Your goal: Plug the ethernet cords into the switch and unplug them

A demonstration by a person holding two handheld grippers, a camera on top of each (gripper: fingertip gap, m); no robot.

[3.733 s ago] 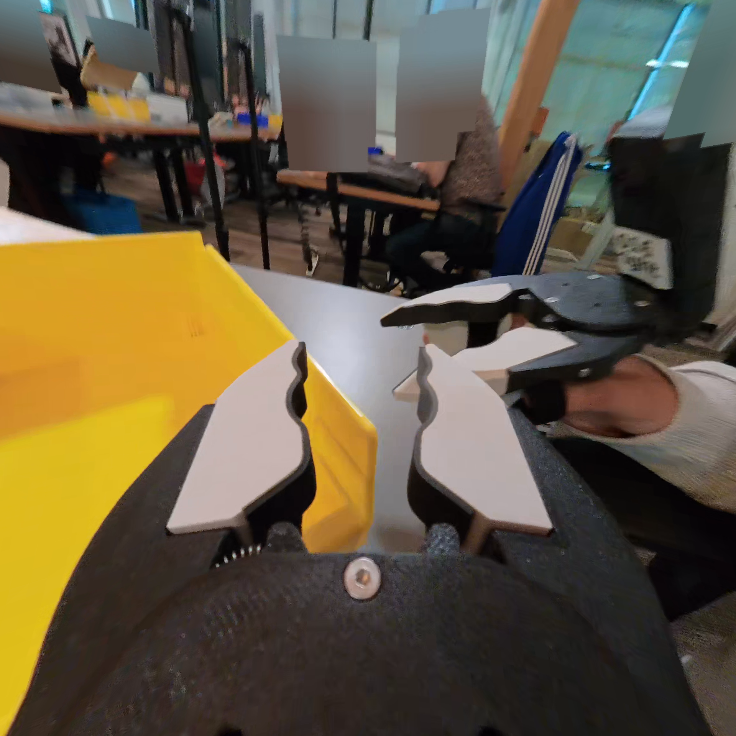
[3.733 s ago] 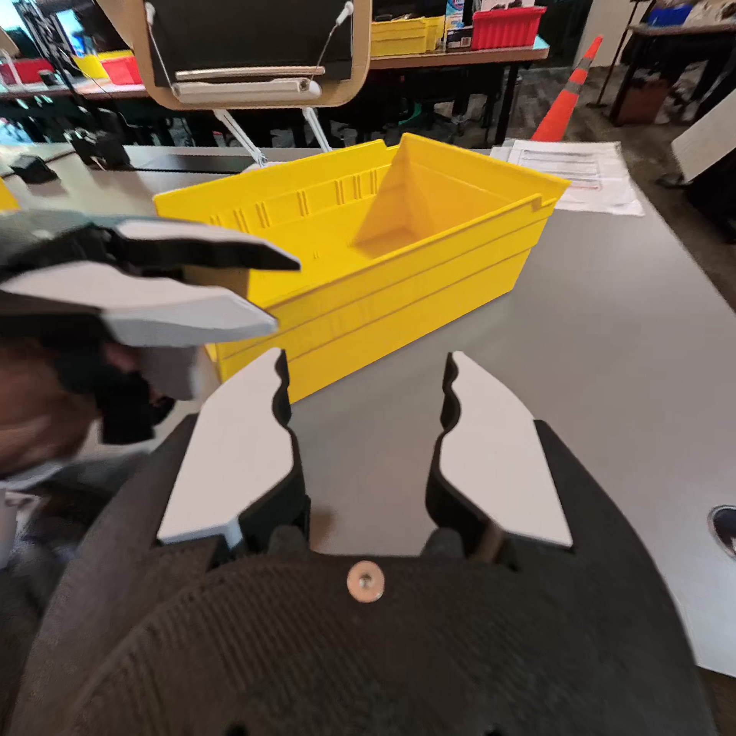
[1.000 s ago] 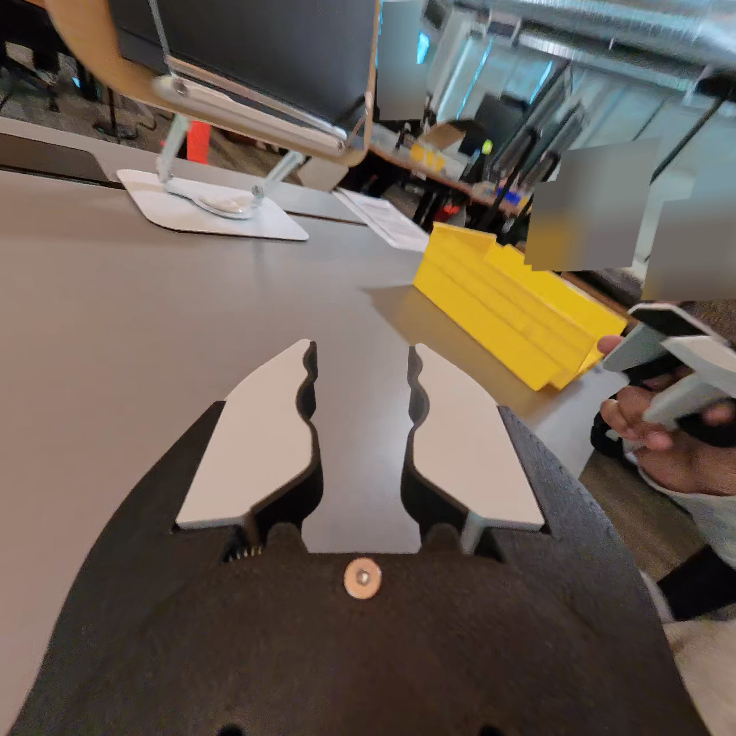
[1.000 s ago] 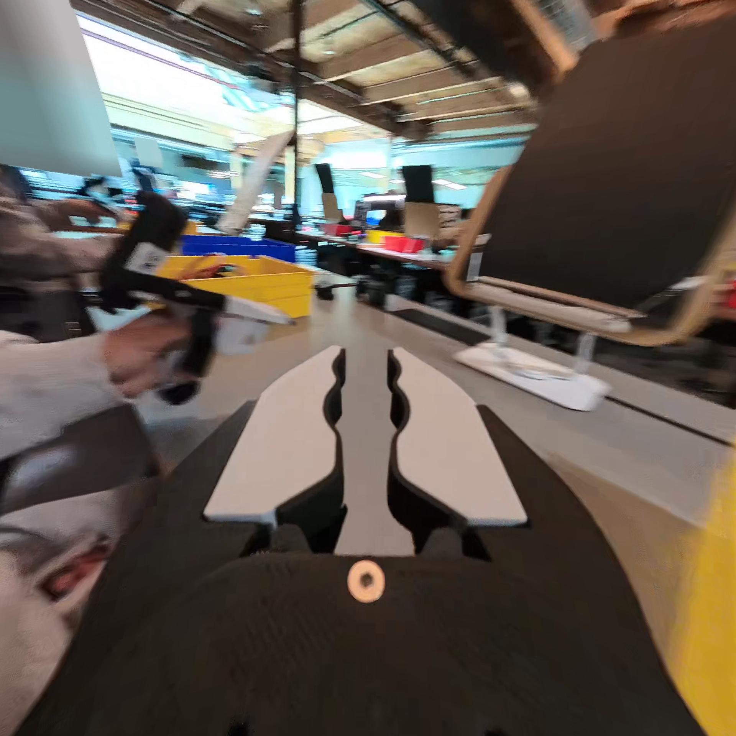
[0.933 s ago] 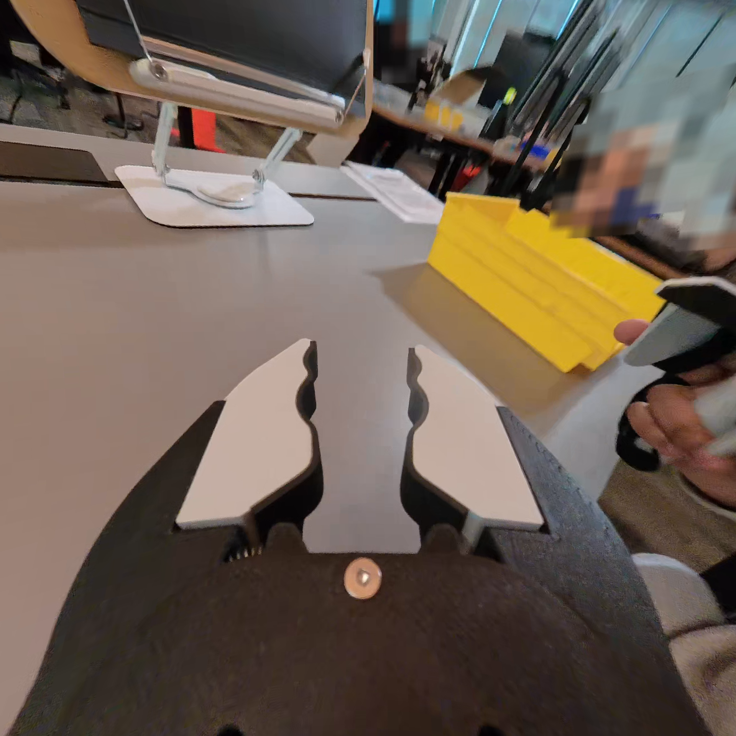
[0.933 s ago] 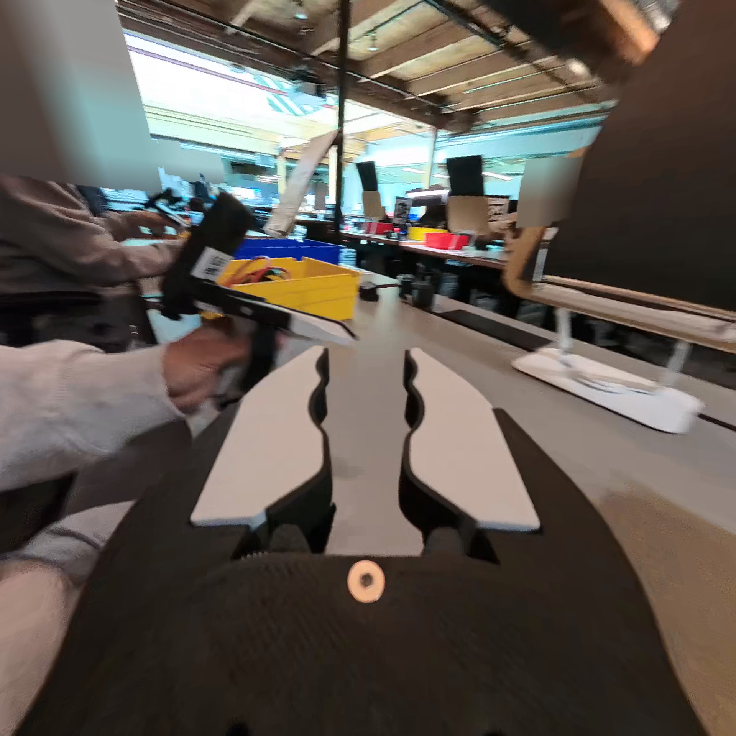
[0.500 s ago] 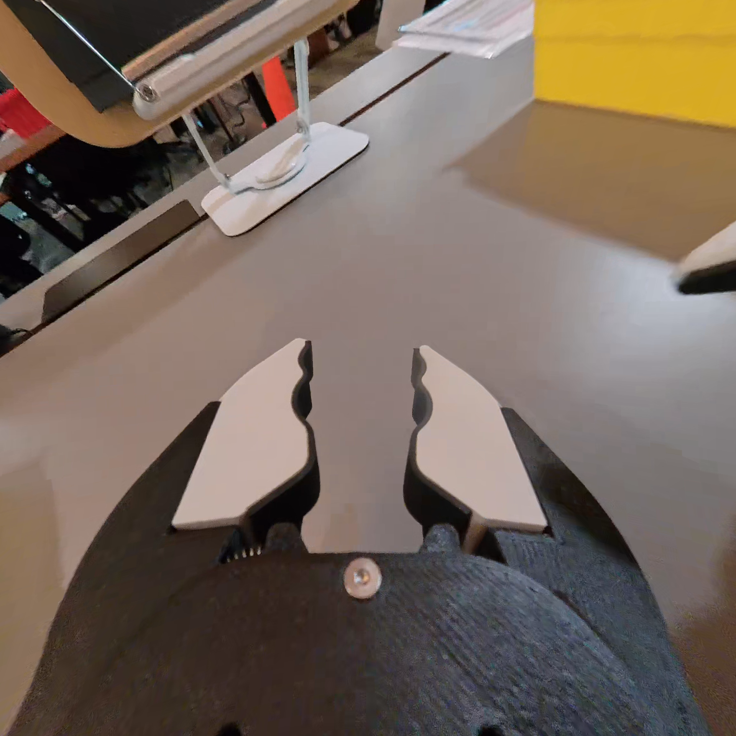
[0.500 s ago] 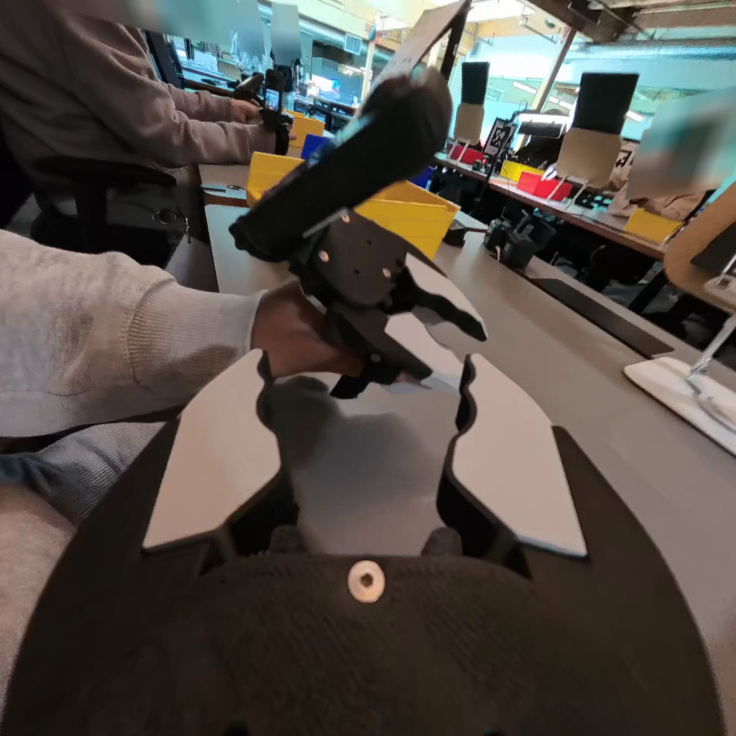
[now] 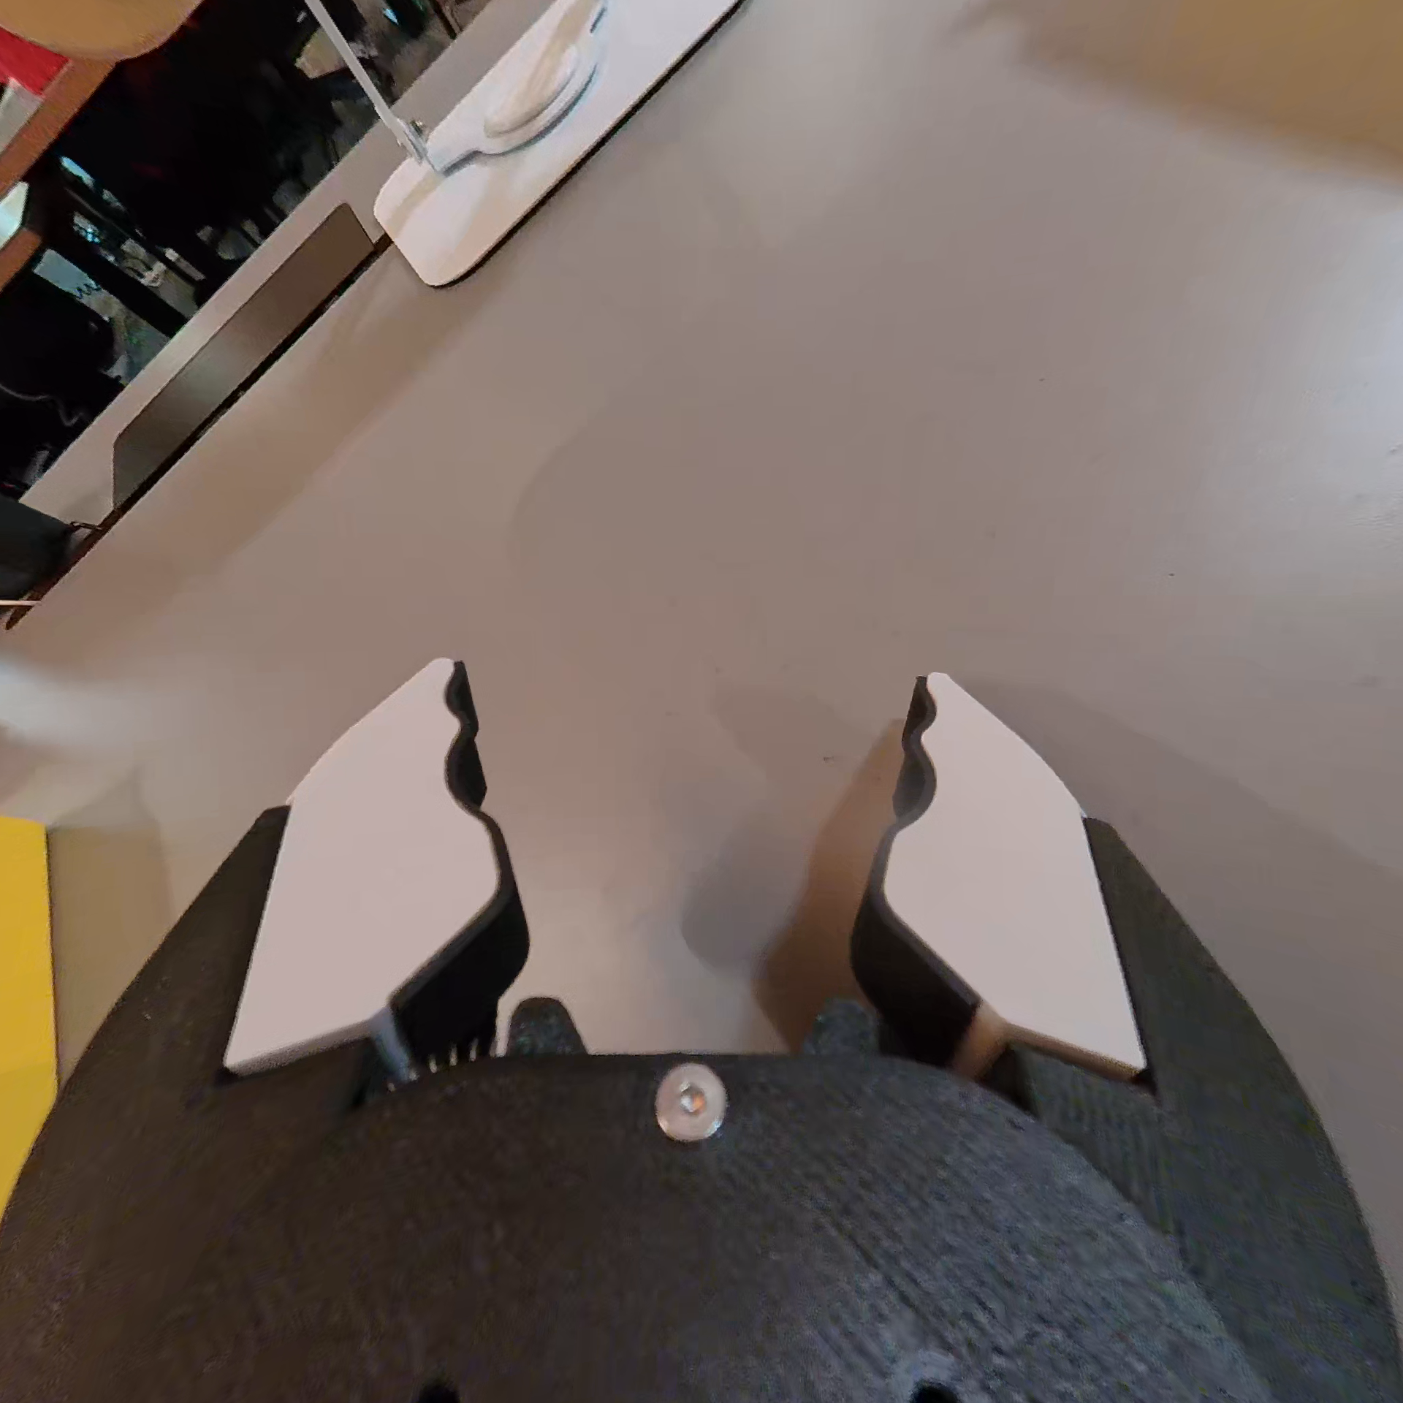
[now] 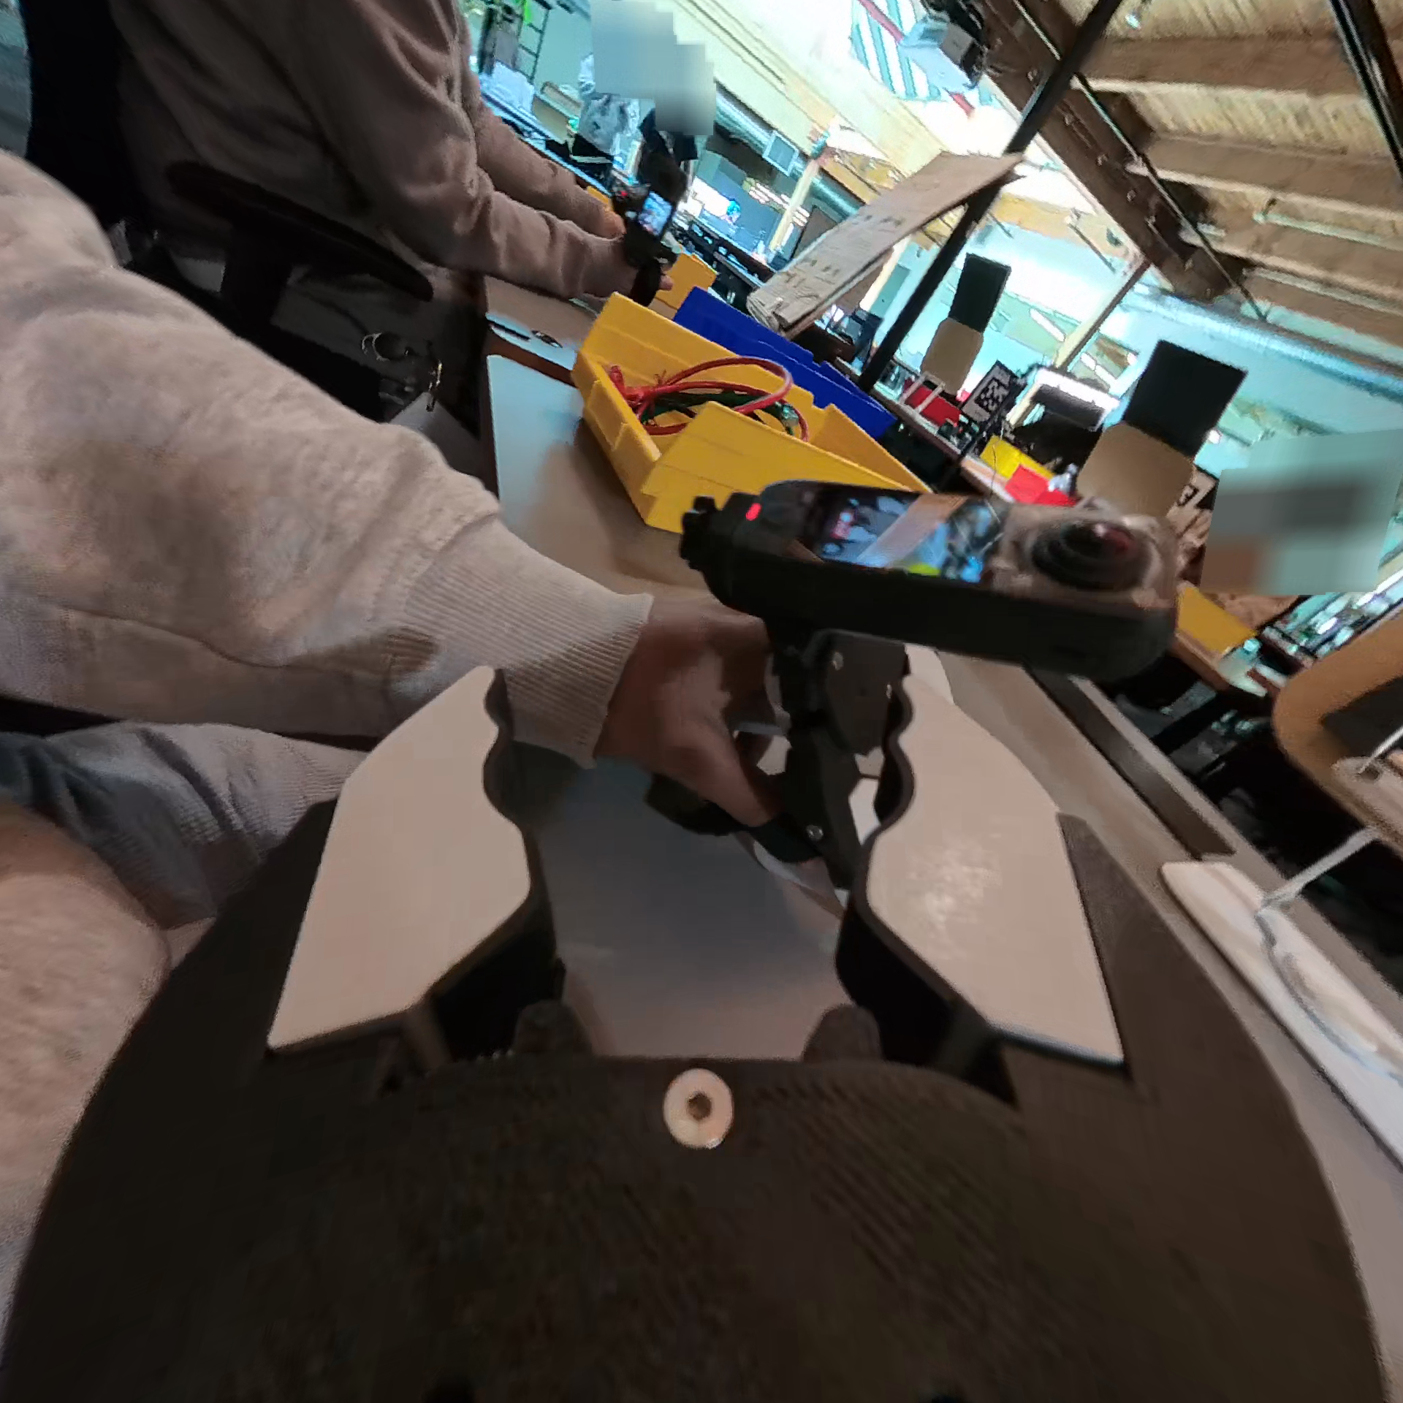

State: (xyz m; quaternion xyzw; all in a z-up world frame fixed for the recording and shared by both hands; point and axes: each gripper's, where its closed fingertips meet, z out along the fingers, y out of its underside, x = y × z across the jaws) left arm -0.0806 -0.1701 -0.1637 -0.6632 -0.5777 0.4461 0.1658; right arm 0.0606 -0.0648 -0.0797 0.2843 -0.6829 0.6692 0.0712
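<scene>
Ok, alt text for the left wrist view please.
The left gripper, jaws wide open and holding nothing, points down at a bare grey table. A white stand base sits at the far edge, and a yellow bin's corner shows at left.

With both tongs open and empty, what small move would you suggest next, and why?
Probably swing the left tongs toward the yellow bin holding the red and green cords. The left tongs face only bare grey table, the right tongs hold nothing, and no switch is in view, so the cords are the only task items to reach for.
</scene>
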